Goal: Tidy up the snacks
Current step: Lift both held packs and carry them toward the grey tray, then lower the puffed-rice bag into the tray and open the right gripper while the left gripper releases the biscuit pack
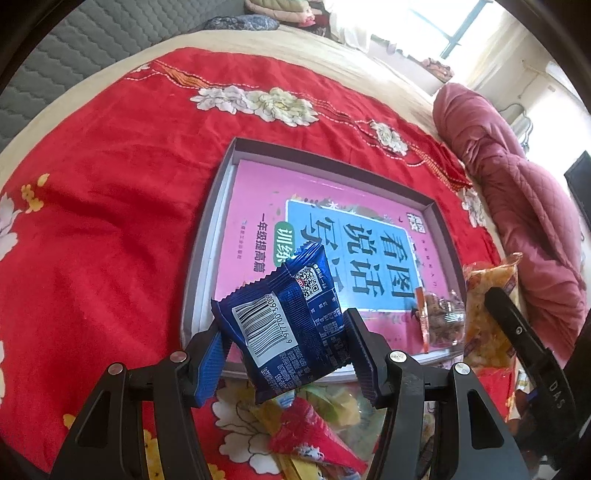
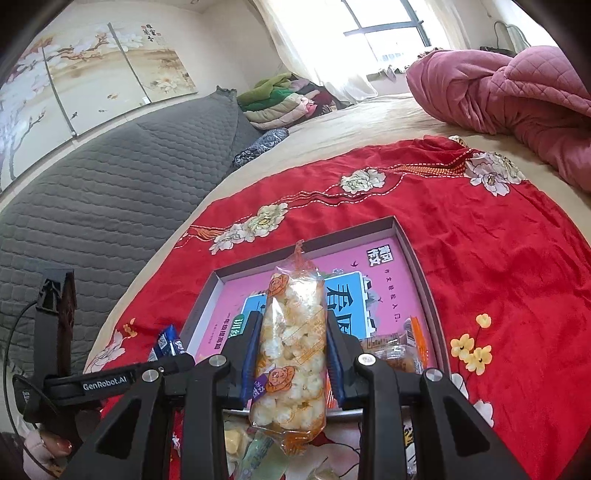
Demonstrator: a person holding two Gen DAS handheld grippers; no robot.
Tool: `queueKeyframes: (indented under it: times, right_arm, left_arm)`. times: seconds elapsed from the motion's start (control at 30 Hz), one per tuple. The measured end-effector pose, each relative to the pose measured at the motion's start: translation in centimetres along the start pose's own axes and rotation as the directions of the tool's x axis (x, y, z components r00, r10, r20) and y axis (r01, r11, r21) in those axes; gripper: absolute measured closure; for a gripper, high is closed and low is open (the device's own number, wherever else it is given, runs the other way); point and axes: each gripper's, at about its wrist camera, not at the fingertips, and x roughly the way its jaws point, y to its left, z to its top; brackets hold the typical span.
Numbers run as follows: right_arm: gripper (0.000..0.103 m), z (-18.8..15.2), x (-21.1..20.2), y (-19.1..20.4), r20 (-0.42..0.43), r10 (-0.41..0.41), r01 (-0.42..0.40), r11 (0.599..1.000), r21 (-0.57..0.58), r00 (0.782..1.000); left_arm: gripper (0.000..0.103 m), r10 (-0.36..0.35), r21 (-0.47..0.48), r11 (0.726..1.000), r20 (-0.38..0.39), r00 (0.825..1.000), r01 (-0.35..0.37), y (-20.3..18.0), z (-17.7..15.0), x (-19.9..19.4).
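Left gripper (image 1: 284, 350): clamped on a blue snack packet (image 1: 291, 325), one blue pad on each side of it; barcode and QR code face the camera.
Right gripper (image 2: 291, 354): pressed together on a clear popcorn bag (image 2: 291, 347) that stands upright between its pads, twisted top pointing away.
Under both grippers: loose snack wrappers (image 1: 306, 428), red, yellow and green, lying on the red floral blanket (image 1: 110, 221).
Just ahead of the fingers: a shallow grey box (image 1: 201, 236) with a pink book (image 1: 258, 199) flat inside it; the blue packet hangs over the box's near left edge, the popcorn bag over its near edge.
Right of the left gripper: a small clear pack of brown snacks (image 1: 441, 314) in the box's near right corner, and beyond it the popcorn bag in the other gripper.
Left of the right gripper: the other gripper's black body with a person's fingers (image 2: 51, 448) on it.
Far ahead: beige bed sheet (image 2: 369, 122), pink quilt (image 2: 517, 99) to the right, grey padded headboard (image 2: 110, 177) to the left, folded clothes (image 2: 280, 99) and a bright window (image 2: 388, 33) at the back.
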Motion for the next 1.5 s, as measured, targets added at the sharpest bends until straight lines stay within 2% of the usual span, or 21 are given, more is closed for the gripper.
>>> queueKeyframes:
  times: [0.3, 1.03, 1.5]
  right_arm:
    - [0.071, 0.1, 1.7, -0.4, -0.027, -0.019, 0.019, 1.0, 0.011, 0.999]
    - [0.071, -0.2, 4.4, -0.9, -0.079, -0.061, 0.062, 0.998, 0.002, 0.995]
    - [0.071, -0.8, 4.9, -1.3, -0.109, -0.086, 0.087, 0.996, -0.002, 0.99]
  left_arm:
    - [0.041, 0.025, 0.048, 0.999, 0.018, 1.0, -0.026, -0.6, 0.7, 1.2]
    - [0.041, 0.053, 0.145, 0.988, -0.008, 0.999, -0.052, -2.1, 0.6, 3.7]
    - [0.041, 0.038, 0.127, 0.991, -0.026, 0.999, -0.034, -1.7, 0.4, 3.7]
